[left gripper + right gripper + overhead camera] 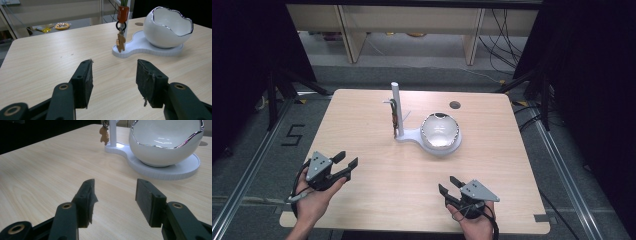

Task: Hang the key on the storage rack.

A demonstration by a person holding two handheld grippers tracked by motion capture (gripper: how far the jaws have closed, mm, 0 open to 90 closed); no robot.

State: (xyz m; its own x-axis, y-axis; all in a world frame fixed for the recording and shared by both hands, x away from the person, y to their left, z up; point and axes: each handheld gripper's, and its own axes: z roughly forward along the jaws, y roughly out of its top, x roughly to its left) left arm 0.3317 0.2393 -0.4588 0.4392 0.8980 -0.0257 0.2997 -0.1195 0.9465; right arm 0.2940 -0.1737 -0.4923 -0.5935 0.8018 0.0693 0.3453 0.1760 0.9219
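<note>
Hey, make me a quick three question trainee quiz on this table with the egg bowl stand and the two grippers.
1. True or false: the left gripper holds the keychain.
2. What does the keychain hang from? A) the white post B) the bowl's rim C) a gripper jaw
3. Fill in: the egg-shaped bowl sits on a white ____.

Key:
1. False. Its jaws are open with nothing between them, as are those of the right gripper.
2. A
3. Base, which stands on the table.
</note>
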